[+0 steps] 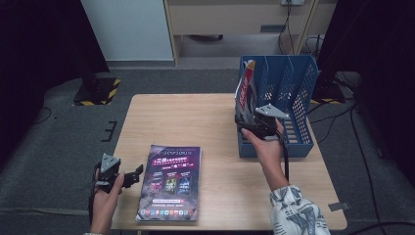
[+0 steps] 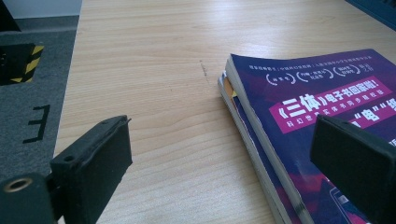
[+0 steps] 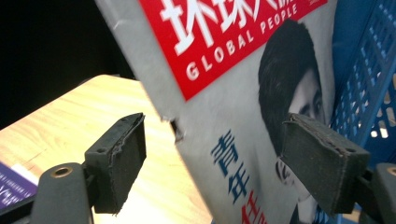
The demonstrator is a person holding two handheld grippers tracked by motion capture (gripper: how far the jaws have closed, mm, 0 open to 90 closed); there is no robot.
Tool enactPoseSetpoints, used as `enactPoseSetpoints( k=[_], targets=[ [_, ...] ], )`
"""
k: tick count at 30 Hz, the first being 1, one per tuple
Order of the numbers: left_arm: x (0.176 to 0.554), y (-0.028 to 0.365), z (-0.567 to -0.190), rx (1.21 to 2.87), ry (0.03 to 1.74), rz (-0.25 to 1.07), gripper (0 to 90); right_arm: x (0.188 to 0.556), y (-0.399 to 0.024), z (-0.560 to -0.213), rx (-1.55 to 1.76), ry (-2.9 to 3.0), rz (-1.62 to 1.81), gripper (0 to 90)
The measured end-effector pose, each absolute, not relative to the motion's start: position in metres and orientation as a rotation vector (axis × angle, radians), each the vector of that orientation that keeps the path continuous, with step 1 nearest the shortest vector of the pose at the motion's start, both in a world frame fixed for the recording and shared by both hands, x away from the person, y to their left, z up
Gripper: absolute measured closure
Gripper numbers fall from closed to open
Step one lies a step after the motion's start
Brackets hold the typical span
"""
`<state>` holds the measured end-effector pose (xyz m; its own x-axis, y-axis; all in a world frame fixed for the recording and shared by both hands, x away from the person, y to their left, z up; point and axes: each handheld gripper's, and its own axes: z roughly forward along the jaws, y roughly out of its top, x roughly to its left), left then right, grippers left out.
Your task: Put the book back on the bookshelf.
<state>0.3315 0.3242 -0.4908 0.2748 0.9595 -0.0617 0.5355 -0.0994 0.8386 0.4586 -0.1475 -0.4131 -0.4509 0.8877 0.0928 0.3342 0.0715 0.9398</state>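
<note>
A grey magazine with a red "Global People" title block [image 3: 233, 70] stands tilted in the left slot of a blue file rack [image 1: 293, 88]; the same magazine [image 1: 244, 87] leans at the rack's left wall in the high view. My right gripper [image 3: 215, 158] is open, its jaws straddling the magazine's lower edge with neither pad pressing on it. A stack of purple magazines [image 1: 170, 183] lies flat at the table's front. My left gripper [image 2: 224, 158] is open just left of that stack, with one jaw over the bare wood and the other over the purple cover [image 2: 317, 88].
The wooden table [image 1: 195, 117] has bare room behind the purple stack and left of the rack. The rack's right slots [image 1: 298, 83] stand open. Grey carpet, a yellow-black striped base [image 1: 98, 90] and cables surround the table.
</note>
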Motion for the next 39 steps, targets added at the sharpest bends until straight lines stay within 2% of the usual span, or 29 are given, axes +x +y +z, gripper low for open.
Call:
enactPoseSetpoints(
  k=[8, 20, 23, 31, 33, 35, 39],
  targets=[
    [0.332, 0.323, -0.492, 1.768, 1.365, 0.676, 5.1, 0.434, -0.158, -0.420, 1.142, 1.854, 1.388, 24.6],
    [0.331, 0.321, -0.493, 1.787, 1.360, 0.685, 5.0, 0.380, -0.166, -0.444, 1.061, 1.945, 1.432, 23.9],
    [0.330, 0.320, -0.493, 1.792, 1.367, 0.684, 5.0, 0.368, -0.162, -0.450, 1.057, 2.004, 1.344, 23.6],
    [0.328, 0.316, -0.491, 1.785, 1.355, 0.683, 5.0, 0.335, -0.129, -0.470, 0.923, 2.178, 1.323, 19.9],
    [0.327, 0.316, -0.491, 1.786, 1.351, 0.680, 5.0, 0.335, -0.118, -0.472, 0.873, 2.212, 1.308, 18.9],
    [0.327, 0.316, -0.491, 1.787, 1.347, 0.681, 5.0, 0.338, -0.105, -0.474, 0.864, 2.241, 1.322, 12.7],
    [0.327, 0.314, -0.491, 1.793, 1.345, 0.681, 5.0, 0.345, -0.082, -0.479, 0.821, 2.243, 1.338, 10.5]
  ],
)
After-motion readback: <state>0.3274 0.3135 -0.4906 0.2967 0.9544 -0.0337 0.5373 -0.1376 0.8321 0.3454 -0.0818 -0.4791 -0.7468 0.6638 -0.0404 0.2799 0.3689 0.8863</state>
